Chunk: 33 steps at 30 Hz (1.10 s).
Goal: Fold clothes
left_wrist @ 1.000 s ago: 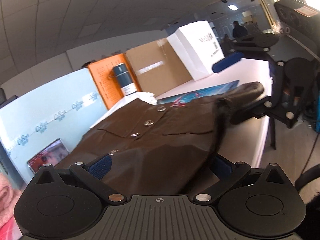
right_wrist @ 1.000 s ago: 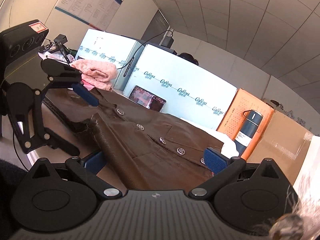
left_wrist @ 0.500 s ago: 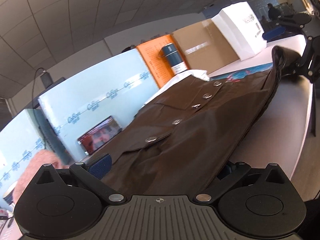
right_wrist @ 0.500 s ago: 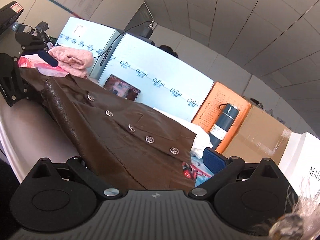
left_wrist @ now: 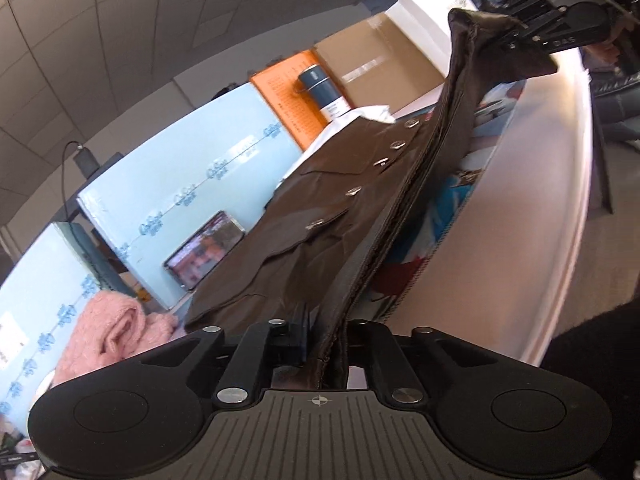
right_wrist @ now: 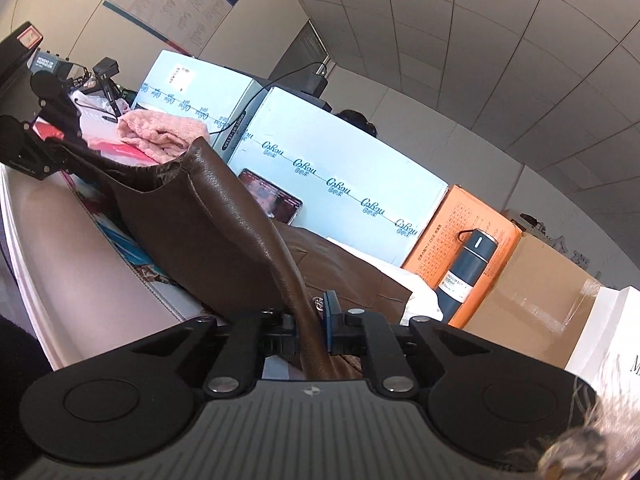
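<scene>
Along the near edge of the worktop (left_wrist: pixel 516 248), in the left wrist view, the left hand-held gripper (left_wrist: pixel 326 344) is clamped on one end of the brown leather jacket (left_wrist: pixel 320 208). The jacket edge is lifted and stretched up to the right hand-held gripper (left_wrist: pixel 516 42), which pinches the other end; the rest of the jacket lies on the worktop with its snap buttons up. Behind it at the far edge stand a dark blue flask (left_wrist: pixel 322 90), an orange box (left_wrist: pixel 286 96), a light blue box (left_wrist: pixel 188 184), a cardboard box (left_wrist: pixel 376 64) and a white bag (left_wrist: pixel 428 12). What is inside them I cannot tell. A pink sweater (left_wrist: pixel 116 328) lies at the left end.

From the right wrist view, the right hand-held gripper (right_wrist: pixel 314 330) is closed on the jacket (right_wrist: pixel 208 232) edge, which rises toward the left hand-held gripper (right_wrist: pixel 60 148). A tablet (right_wrist: pixel 270 196) leans on the light blue box (right_wrist: pixel 332 164). The flask (right_wrist: pixel 466 272) stands before the orange box (right_wrist: pixel 452 224). A colourful mat (right_wrist: pixel 120 240) covers the pale worktop (right_wrist: pixel 76 276). The ceiling is of grey panels.
</scene>
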{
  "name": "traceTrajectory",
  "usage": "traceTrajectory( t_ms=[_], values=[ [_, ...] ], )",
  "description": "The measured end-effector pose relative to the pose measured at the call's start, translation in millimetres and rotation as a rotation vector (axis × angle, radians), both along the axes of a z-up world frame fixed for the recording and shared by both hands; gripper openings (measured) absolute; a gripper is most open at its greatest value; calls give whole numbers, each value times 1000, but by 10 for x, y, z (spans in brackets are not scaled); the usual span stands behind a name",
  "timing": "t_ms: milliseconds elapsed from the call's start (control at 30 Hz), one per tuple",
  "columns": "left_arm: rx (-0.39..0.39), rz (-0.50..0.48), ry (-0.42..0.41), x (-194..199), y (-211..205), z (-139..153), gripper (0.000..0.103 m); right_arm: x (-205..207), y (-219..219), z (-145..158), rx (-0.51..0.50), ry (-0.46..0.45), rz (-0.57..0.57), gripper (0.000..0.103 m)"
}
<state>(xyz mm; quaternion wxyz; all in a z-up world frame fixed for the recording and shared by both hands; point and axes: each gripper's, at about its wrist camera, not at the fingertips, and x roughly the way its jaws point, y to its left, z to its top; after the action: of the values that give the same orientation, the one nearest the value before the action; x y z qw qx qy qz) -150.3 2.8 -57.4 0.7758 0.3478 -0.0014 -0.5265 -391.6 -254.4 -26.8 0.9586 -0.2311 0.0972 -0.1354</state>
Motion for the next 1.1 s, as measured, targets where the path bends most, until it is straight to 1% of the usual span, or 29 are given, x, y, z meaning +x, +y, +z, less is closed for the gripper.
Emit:
traceTrajectory(
  t_ms=[67, 133, 200, 233, 300, 333, 467, 500, 633, 700, 767, 867, 1000, 1033, 1067, 1100],
  values=[
    [-41, -26, 26, -42, 81, 83, 5, -60, -1, 113, 14, -45, 14, 7],
    [-124, -17, 51, -22, 147, 169, 7, -121, -1, 226, 29, -90, 28, 7],
    [-224, 10, 98, 64, 182, 228, 13, -76, -15, 320, -8, -129, 32, 6],
    [-261, 20, 121, 109, 192, 238, 15, -19, -37, 349, -28, -143, 31, 6],
    [-299, 57, 168, 238, 187, 200, 19, 125, -103, 380, -57, -164, 26, 6],
    [-319, 72, 193, 299, 190, 185, 20, 196, -141, 397, -66, -172, 27, 6],
    [-428, 89, 307, 491, 234, 235, 19, 490, -302, 464, -87, -195, 33, 6],
    [-452, 94, 330, 538, 229, 264, 16, 575, -337, 484, -99, -198, 33, 6],
    [-544, 150, 435, 793, 118, 397, 15, 993, -557, 598, -94, -206, 29, 7],
    [-583, 184, 499, 944, 45, 453, 14, 1221, -684, 640, -71, -174, 25, 7],
    [-598, 228, 554, 1092, -44, 486, 14, 1421, -821, 654, -29, -102, 27, 7],
    [-590, 293, 636, 1320, -171, 476, 14, 1721, -1027, 676, 34, 5, 30, 8],
    [-551, 347, 731, 1635, -321, 408, 13, 2121, -1302, 704, 117, 149, 34, 11],
    [-546, 359, 760, 1710, -341, 378, 13, 2221, -1371, 712, 138, 185, 35, 12],
    [-540, 372, 790, 1781, -358, 347, 13, 2321, -1439, 719, 159, 220, 36, 18],
    [-536, 388, 821, 1845, -368, 312, 13, 2421, -1508, 726, 180, 256, 37, 28]
  ],
)
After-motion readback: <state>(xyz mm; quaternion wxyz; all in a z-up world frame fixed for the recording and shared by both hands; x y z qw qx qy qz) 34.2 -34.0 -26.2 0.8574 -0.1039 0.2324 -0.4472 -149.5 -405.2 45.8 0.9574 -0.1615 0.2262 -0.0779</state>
